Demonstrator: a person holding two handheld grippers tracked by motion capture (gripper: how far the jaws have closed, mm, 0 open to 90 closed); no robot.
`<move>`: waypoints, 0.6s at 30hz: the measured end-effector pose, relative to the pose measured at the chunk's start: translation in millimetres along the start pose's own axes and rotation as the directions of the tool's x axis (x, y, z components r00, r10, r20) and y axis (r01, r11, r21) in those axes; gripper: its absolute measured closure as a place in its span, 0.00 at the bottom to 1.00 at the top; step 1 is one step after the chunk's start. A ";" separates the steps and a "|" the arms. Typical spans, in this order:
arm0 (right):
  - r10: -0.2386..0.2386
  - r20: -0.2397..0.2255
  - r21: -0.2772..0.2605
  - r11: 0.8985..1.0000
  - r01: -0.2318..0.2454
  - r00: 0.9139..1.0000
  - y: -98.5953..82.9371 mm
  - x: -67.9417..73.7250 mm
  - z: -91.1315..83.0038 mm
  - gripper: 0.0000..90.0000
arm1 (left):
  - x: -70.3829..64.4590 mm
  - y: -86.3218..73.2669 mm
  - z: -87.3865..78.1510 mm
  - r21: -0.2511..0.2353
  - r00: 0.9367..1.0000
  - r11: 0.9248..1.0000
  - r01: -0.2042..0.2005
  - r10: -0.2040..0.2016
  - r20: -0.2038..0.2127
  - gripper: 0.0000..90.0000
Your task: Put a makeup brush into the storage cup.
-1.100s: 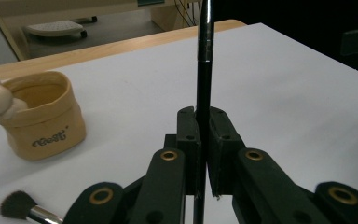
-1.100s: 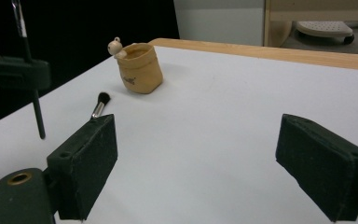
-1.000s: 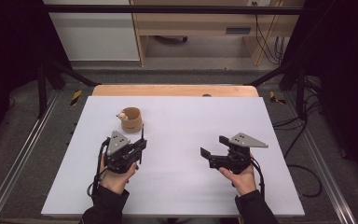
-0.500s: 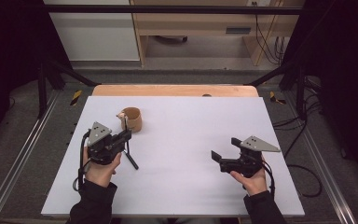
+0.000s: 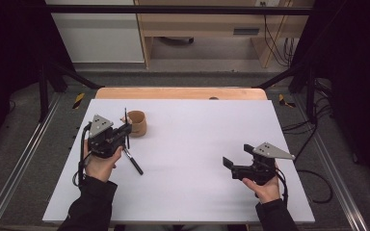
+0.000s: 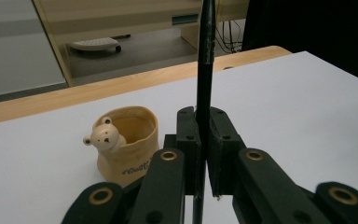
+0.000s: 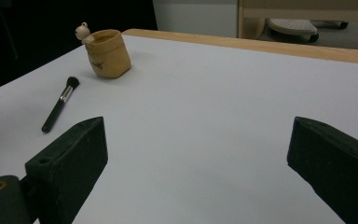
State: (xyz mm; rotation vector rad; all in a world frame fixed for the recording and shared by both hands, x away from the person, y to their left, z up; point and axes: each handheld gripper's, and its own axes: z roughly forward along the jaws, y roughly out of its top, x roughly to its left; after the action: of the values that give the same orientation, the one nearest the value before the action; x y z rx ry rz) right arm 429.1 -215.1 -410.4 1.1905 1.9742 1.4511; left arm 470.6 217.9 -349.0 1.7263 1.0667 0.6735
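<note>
A tan cup (image 5: 138, 123) with a small bear figure on its rim stands at the table's back left. My left gripper (image 5: 126, 131) is just left of it, shut on a thin black stick (image 5: 125, 118) that stands upright. In the left gripper view the stick (image 6: 204, 84) runs up between the closed jaws of the left gripper (image 6: 204, 122), with the cup (image 6: 127, 150) just beyond. A black make-up brush (image 5: 133, 161) lies flat on the table by the left hand. My right gripper (image 5: 228, 164) hovers at the front right, open and empty. From the right gripper (image 7: 198, 129) view, the cup (image 7: 107, 54) and brush (image 7: 59, 105) lie far off.
The white table top (image 5: 197, 144) has a wooden strip (image 5: 180, 93) along its far edge. Cables trail off the table's right side. A wooden desk and a white cabinet stand on the floor beyond.
The left hand has moved left and back toward the cup with the stick, leaving the brush on the table in plain sight. The right hand has drifted right.
</note>
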 end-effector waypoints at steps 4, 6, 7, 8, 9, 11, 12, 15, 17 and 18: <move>0.002 0.001 0.000 1.000 -0.002 1.000 0.2 0.7 0.4 0.06 | 1.2 5.6 6.8 0.000 1.000 1.000 -0.005 0.005 -0.004 0.93; 0.002 0.000 -0.001 1.000 -0.002 1.000 0.5 1.0 0.3 0.06 | 1.6 8.0 9.9 0.002 1.000 1.000 -0.010 0.010 -0.008 0.93; 0.001 0.000 -0.002 1.000 -0.001 1.000 0.5 1.1 0.4 0.06 | 1.8 9.1 11.6 0.004 1.000 1.000 -0.013 0.013 -0.008 0.93; 0.000 0.001 -0.001 1.000 0.000 1.000 0.5 1.1 0.4 0.06 | 2.0 10.0 13.2 0.005 1.000 1.000 -0.016 0.016 -0.009 0.93; -0.001 0.001 0.000 1.000 0.001 1.000 0.6 1.1 0.3 0.06 | 2.4 10.8 14.5 0.008 1.000 1.000 -0.018 0.018 -0.010 0.93; 0.000 0.000 0.001 1.000 0.000 1.000 0.8 0.9 0.1 0.06 | 3.5 12.5 17.3 0.006 1.000 1.000 -0.015 0.016 -0.010 0.93; -0.001 -0.002 0.000 1.000 0.001 1.000 0.9 0.7 -0.1 0.06 | 4.0 13.5 18.7 0.006 1.000 1.000 -0.017 0.017 -0.011 0.93; -0.003 -0.002 -0.001 1.000 0.003 1.000 1.2 1.0 -0.4 0.06 | 6.2 17.0 23.9 0.008 1.000 1.000 -0.020 0.020 -0.020 0.93; -0.003 -0.002 -0.002 1.000 0.003 1.000 1.5 1.2 -0.3 0.06 | 7.6 18.9 26.5 0.009 1.000 1.000 -0.020 0.020 -0.022 0.93; -0.002 -0.003 -0.003 1.000 0.002 1.000 1.7 1.4 -0.2 0.06 | 8.2 19.9 28.3 0.008 0.999 1.000 -0.019 0.019 -0.028 0.93</move>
State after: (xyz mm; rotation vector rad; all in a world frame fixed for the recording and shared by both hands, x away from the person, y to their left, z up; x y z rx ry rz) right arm 428.8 -213.9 -408.5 1.1857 1.9745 1.4553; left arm 504.4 209.7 -341.8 1.7405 1.0743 0.7081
